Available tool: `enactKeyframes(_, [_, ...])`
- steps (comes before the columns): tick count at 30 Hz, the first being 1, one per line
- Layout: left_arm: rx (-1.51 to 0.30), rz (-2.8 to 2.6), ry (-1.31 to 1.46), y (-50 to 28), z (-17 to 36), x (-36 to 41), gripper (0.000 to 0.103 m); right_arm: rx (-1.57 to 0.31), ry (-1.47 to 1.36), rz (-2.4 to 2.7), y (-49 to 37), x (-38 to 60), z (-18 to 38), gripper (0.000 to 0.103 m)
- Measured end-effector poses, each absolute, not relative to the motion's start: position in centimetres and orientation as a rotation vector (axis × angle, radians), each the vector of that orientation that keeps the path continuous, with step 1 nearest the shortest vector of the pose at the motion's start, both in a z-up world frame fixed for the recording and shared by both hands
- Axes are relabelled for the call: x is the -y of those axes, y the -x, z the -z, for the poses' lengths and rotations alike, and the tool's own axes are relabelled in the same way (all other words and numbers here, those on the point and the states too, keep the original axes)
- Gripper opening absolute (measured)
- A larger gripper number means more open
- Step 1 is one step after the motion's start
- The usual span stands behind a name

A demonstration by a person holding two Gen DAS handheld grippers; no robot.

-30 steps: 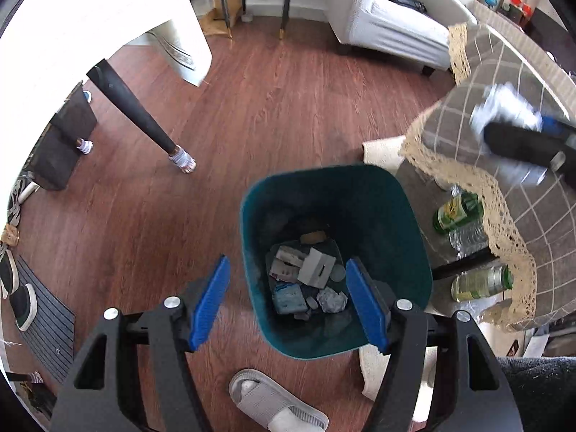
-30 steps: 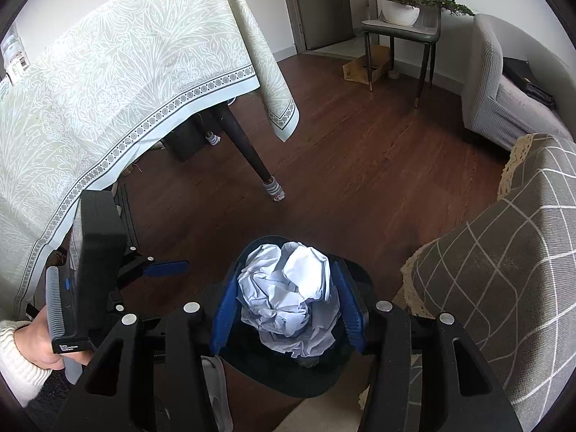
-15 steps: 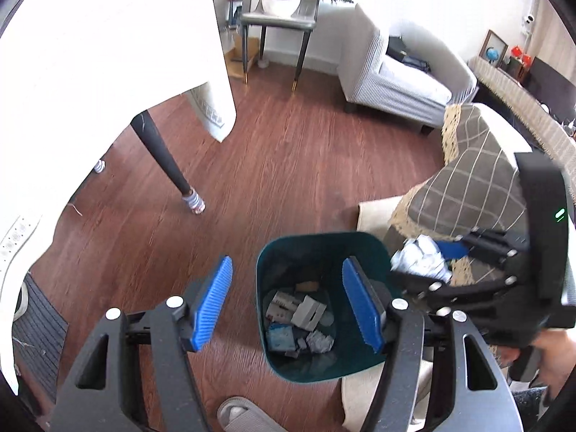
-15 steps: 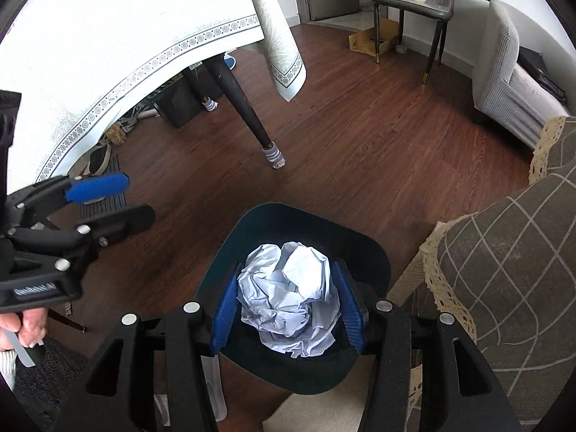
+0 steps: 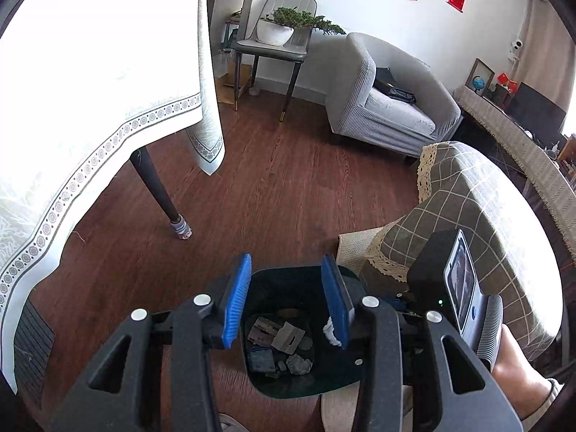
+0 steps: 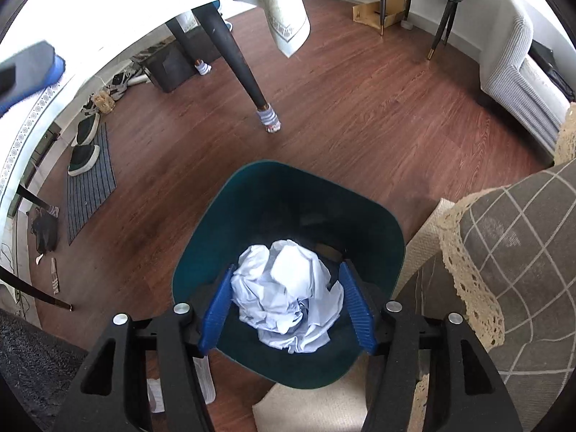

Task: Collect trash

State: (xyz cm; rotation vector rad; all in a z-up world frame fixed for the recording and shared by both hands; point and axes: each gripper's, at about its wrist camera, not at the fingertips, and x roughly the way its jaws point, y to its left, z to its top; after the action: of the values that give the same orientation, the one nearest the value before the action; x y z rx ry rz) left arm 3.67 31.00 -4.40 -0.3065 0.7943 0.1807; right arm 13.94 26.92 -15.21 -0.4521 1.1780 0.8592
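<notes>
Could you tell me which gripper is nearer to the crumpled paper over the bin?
Right. The right gripper has the crumpled paper between its opening jaws, above the bin. The left gripper is empty, jaws closing, beside it.

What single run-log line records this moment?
right gripper: opening, crumpled paper between pads | over bin | left gripper: closing, empty

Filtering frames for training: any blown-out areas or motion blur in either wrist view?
Left wrist: the white patterned tablecloth is overexposed, pattern washed out up top; the rest is sharp. Right wrist: the same cloth clips at top left; the left claw's blue pad is motion-smeared; the crumpled white paper ball is crisp.
</notes>
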Motion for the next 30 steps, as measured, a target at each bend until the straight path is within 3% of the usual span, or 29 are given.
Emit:
enactKeyframes(22, [-0.752,-0.181,0.189,-5.3,2.1,-27.1,0.043,-1.141,0.439,-0.844,-13.2,-21.9,12.7,0.064])
enactKeyframes(30, [-0.732,-0.173,0.133,-5.5,1.2,-25.1,0.051,-1.034,0.382,-0.835,-13.3,-19.3,9.0,0.070])
